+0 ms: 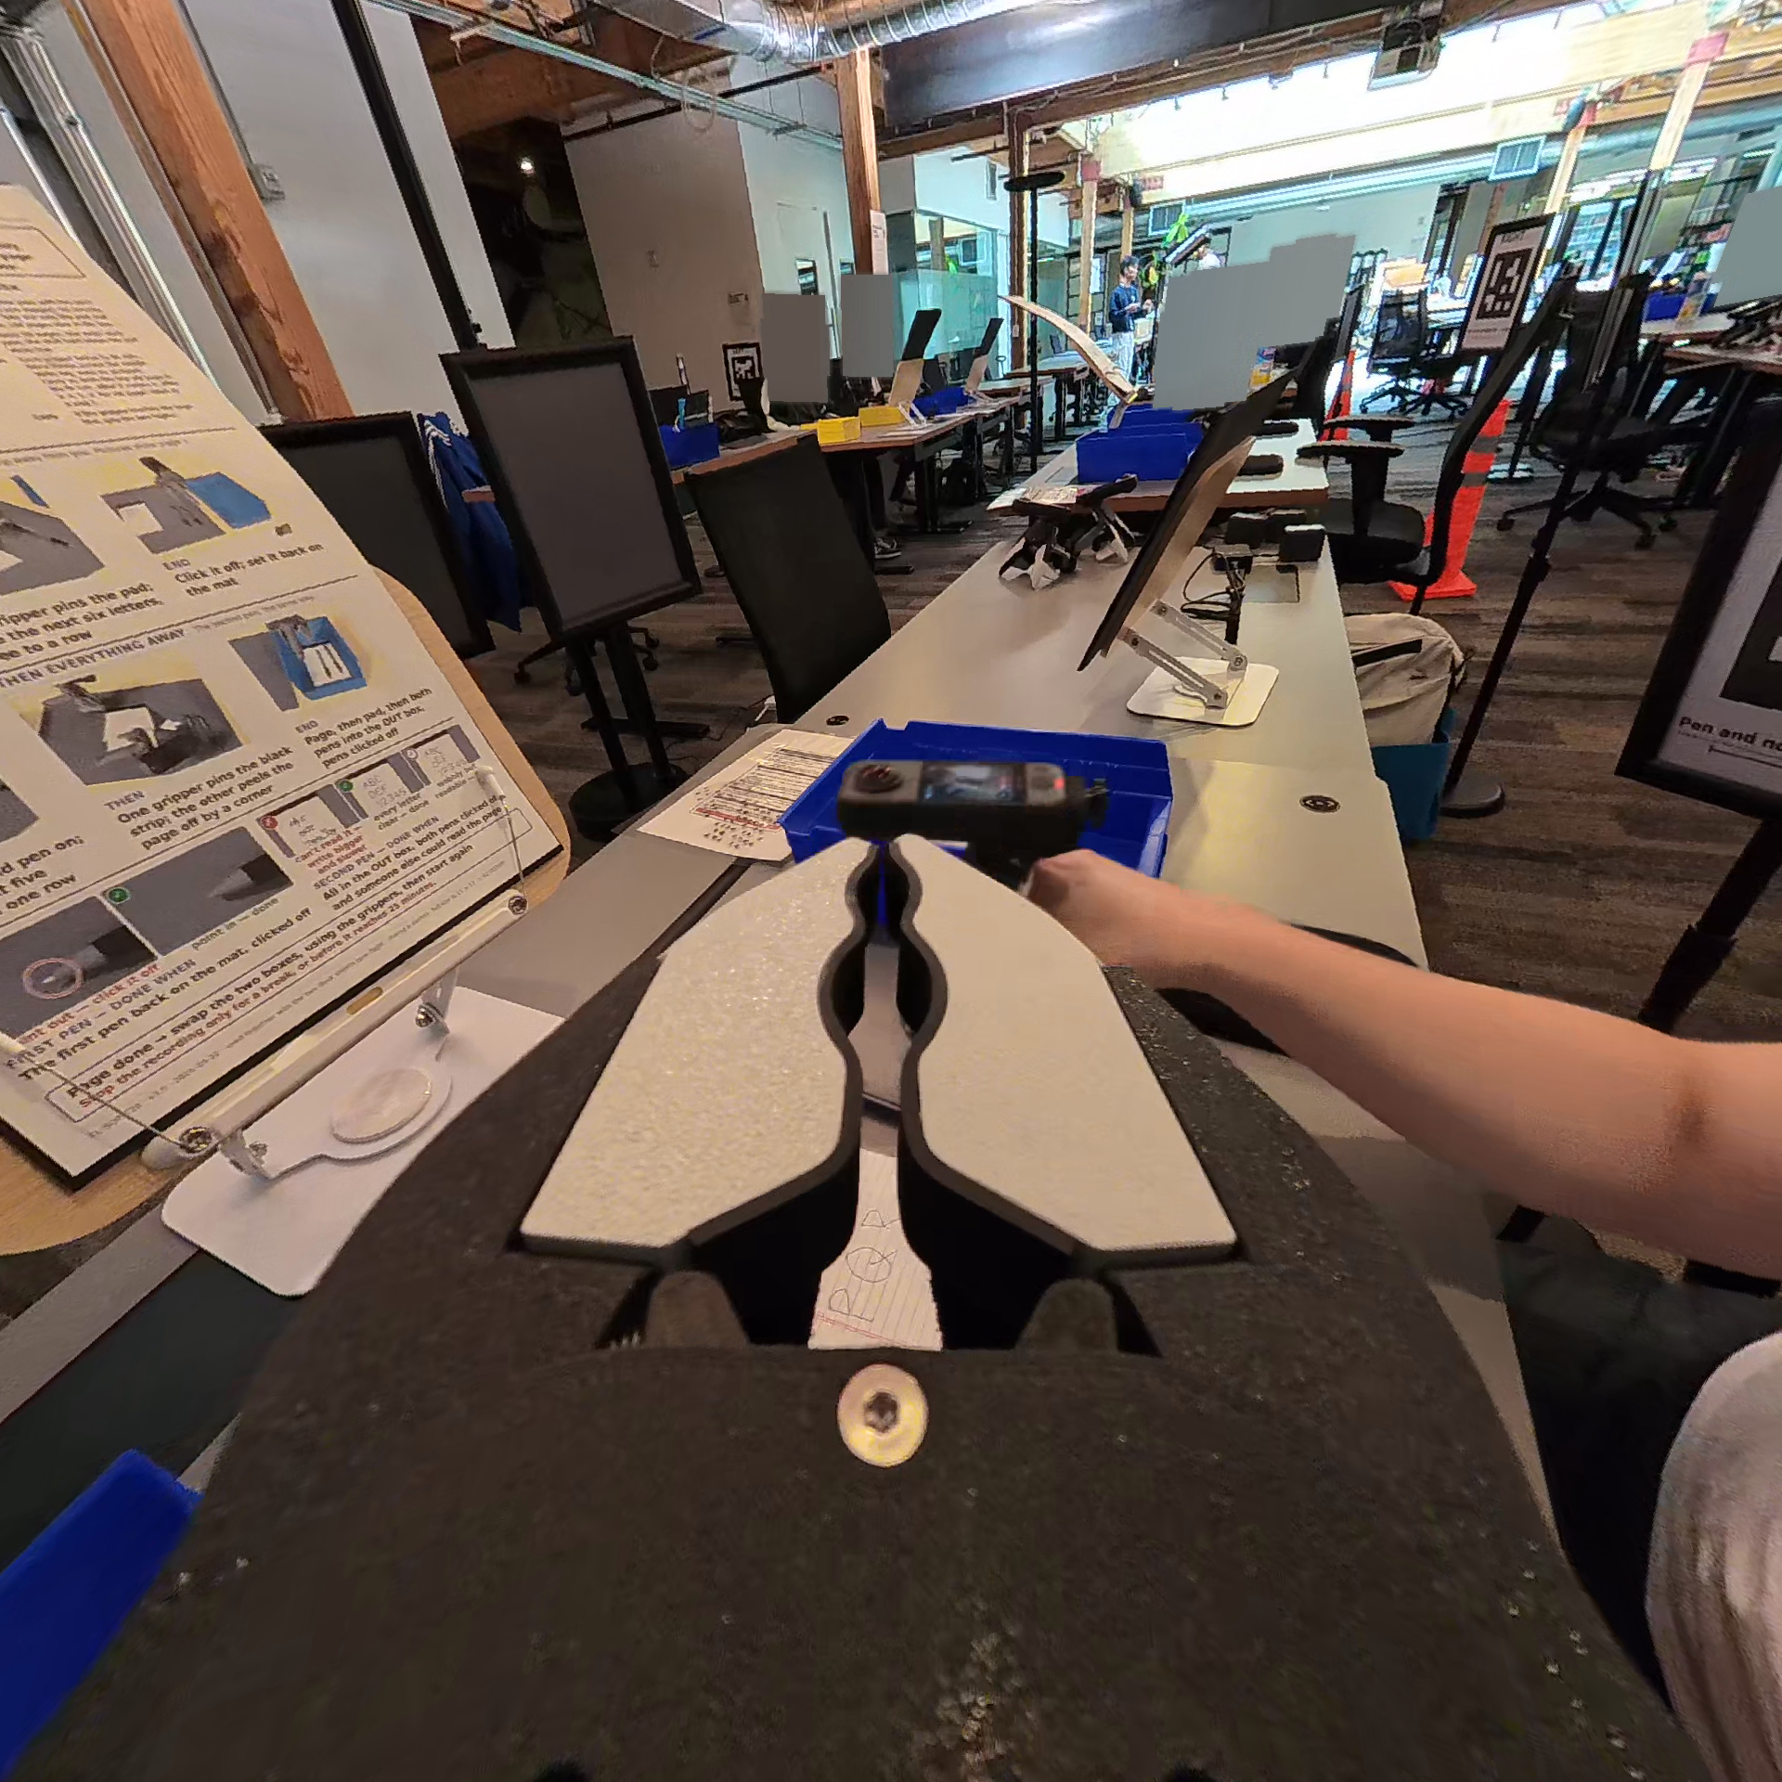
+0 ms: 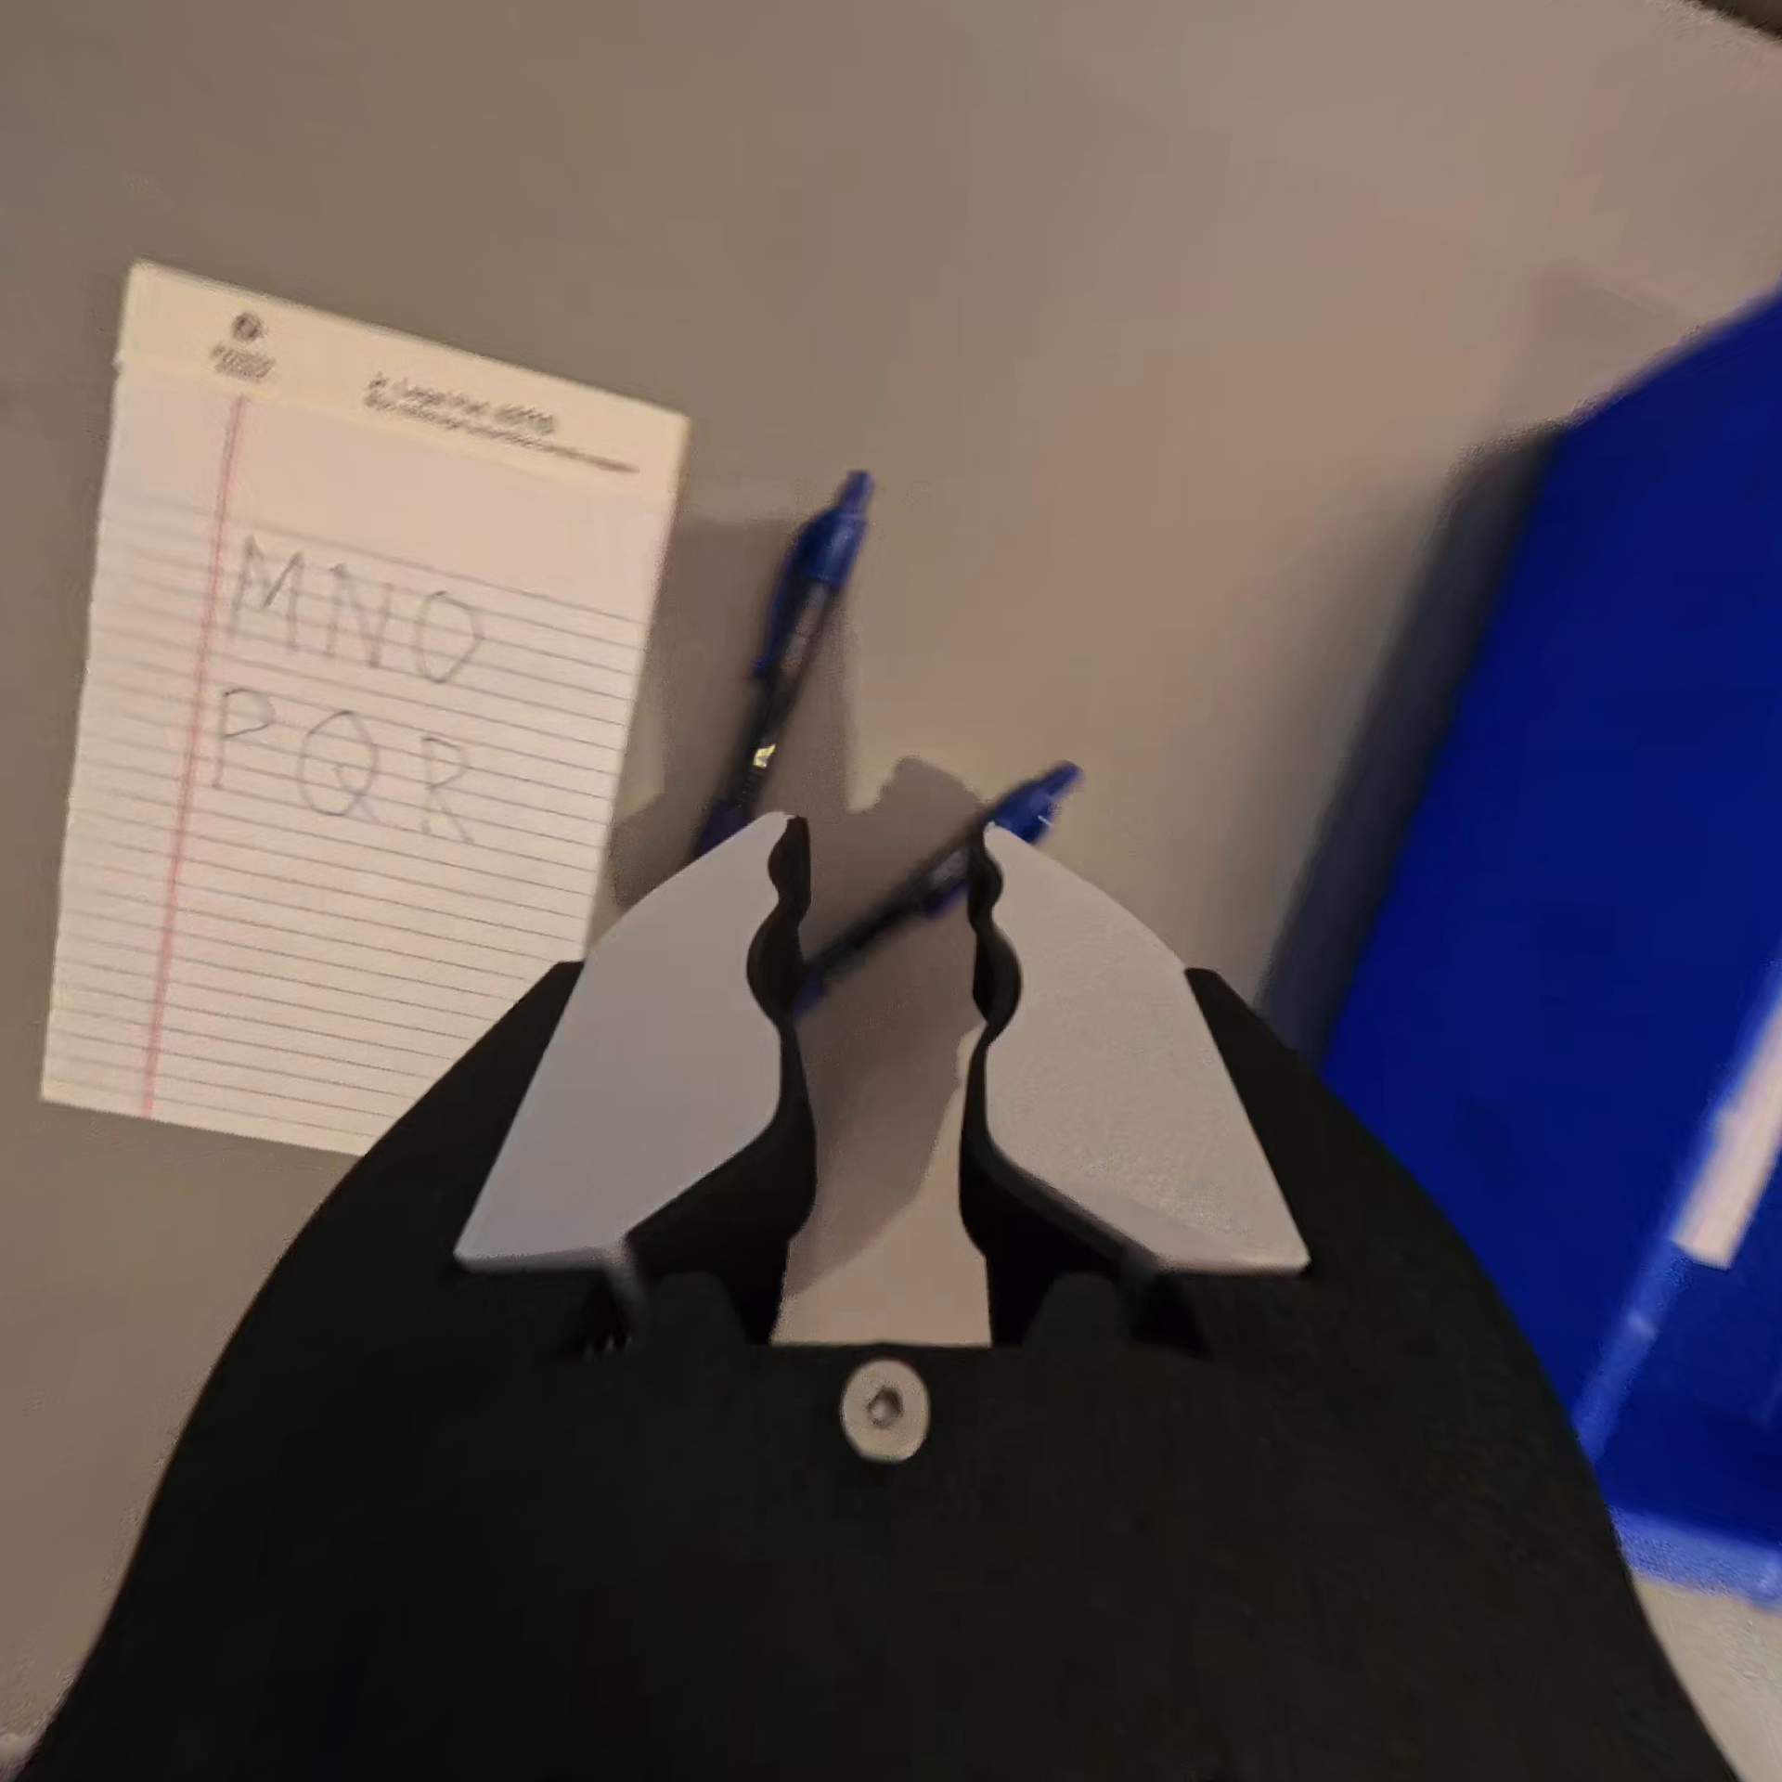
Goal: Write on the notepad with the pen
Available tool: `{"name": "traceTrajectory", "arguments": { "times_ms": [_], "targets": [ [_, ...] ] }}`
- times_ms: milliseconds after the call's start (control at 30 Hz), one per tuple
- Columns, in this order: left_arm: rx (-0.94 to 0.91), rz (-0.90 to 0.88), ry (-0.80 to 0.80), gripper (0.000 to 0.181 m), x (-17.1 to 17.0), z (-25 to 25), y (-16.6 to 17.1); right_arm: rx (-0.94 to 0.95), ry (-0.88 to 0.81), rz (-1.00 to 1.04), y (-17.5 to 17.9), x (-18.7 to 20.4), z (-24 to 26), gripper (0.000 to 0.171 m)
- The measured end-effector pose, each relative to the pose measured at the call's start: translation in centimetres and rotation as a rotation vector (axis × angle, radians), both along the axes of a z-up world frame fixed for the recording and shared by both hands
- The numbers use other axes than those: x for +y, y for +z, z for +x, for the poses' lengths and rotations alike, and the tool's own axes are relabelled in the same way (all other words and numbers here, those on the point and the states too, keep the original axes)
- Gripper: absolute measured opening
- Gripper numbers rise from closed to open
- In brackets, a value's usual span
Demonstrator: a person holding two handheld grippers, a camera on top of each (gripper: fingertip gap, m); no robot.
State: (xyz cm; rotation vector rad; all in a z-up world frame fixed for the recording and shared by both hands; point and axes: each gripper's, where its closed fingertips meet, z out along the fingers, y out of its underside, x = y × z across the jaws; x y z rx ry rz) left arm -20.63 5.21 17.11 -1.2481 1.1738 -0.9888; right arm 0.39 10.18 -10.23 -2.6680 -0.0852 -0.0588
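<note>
A white lined notepad (image 2: 366, 723) lies on the grey table (image 2: 1061, 289), with two rows of handwritten letters on it. Two blue pens lie to its right: one (image 2: 800, 636) beside the pad, the other (image 2: 926, 887) slanted nearer me. My right gripper (image 2: 889, 829) is open just above the slanted pen, whose barrel crosses the gap between the fingers without being gripped. My left gripper (image 1: 882, 849) is shut and empty, hovering over the notepad (image 1: 873, 1273), which shows through the gap. In the left wrist view the right gripper (image 1: 964, 800) is ahead, held by a hand.
A blue bin (image 2: 1591, 868) stands right of the pens; it also shows in the left wrist view (image 1: 1012, 762), with a printed sheet (image 1: 742, 800) beside it. An instruction sheet on a stand (image 1: 241, 771) is at the left. Another blue bin edge (image 1: 77, 1591) is at lower left. A forearm (image 1: 1350, 1041) crosses from the right. The grippers' ends are close to 35 cm from one another.
</note>
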Motion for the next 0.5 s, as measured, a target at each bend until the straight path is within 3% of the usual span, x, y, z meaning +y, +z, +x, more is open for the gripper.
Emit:
{"name": "traceTrajectory", "arguments": {
  "times_ms": [167, 500],
  "targets": [
    [-0.002, -0.002, -0.027, 0.0, -0.8, 0.0, 0.1, 0.163, -0.177, -0.065, -2.1, -2.7, 1.7, 0.039],
    [-0.047, 0.011, 0.017, 0.0, -0.6, -3.4, 1.4, 0.077, -0.259, -0.196, -5.7, -3.3, 1.3, 0.046]
  ]
}}
